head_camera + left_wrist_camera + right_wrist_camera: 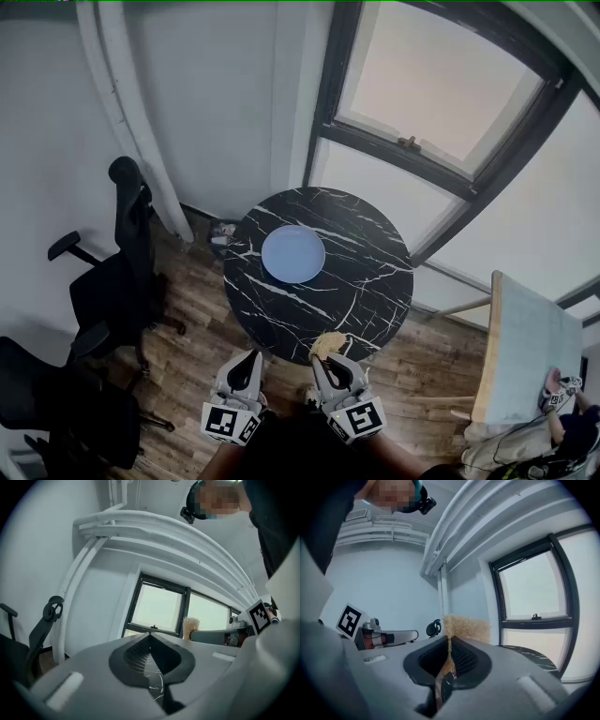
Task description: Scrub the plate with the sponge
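sponge point(327, 343) clamped tight in right gripper point(330, 359), at near edge of round black marble table point(375, 309). just beside it, left gripper point(249, 358), jaws pressed together on nothing. farther on, pale blue plate point(292, 253), flat on tabletop, well apart from sponge.

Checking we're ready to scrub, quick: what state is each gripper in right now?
Left gripper: closed, nothing between its jaws.
Right gripper: closed on the sponge.

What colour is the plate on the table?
The plate is pale blue, clearest in the head view.
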{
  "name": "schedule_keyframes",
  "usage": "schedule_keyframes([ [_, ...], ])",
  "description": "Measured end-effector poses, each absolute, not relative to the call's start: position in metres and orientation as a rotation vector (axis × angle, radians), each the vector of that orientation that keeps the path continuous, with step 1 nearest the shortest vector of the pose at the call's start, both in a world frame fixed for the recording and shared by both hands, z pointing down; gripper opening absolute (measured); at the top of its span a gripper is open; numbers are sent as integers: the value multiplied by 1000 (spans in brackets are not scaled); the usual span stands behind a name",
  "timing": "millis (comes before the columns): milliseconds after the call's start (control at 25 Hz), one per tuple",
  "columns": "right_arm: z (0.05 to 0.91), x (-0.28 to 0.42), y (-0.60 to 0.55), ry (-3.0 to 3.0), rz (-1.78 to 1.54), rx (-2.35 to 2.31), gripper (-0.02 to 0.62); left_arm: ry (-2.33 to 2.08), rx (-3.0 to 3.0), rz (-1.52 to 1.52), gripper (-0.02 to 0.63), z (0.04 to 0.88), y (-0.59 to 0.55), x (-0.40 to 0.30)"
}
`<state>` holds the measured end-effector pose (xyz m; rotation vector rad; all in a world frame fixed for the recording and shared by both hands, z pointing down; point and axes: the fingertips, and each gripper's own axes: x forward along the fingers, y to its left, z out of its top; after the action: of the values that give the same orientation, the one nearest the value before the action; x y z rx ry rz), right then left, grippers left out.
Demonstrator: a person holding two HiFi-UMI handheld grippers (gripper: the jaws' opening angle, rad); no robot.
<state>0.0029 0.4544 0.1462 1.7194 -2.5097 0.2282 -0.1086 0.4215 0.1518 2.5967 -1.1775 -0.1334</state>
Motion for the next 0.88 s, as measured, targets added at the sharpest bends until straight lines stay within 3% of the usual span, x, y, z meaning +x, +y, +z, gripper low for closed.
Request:
schedule_keyframes([
  [880, 146, -51, 448, -2465, 200, 1816, 21, -1131, 2572, -115, 0, 180, 421, -177],
])
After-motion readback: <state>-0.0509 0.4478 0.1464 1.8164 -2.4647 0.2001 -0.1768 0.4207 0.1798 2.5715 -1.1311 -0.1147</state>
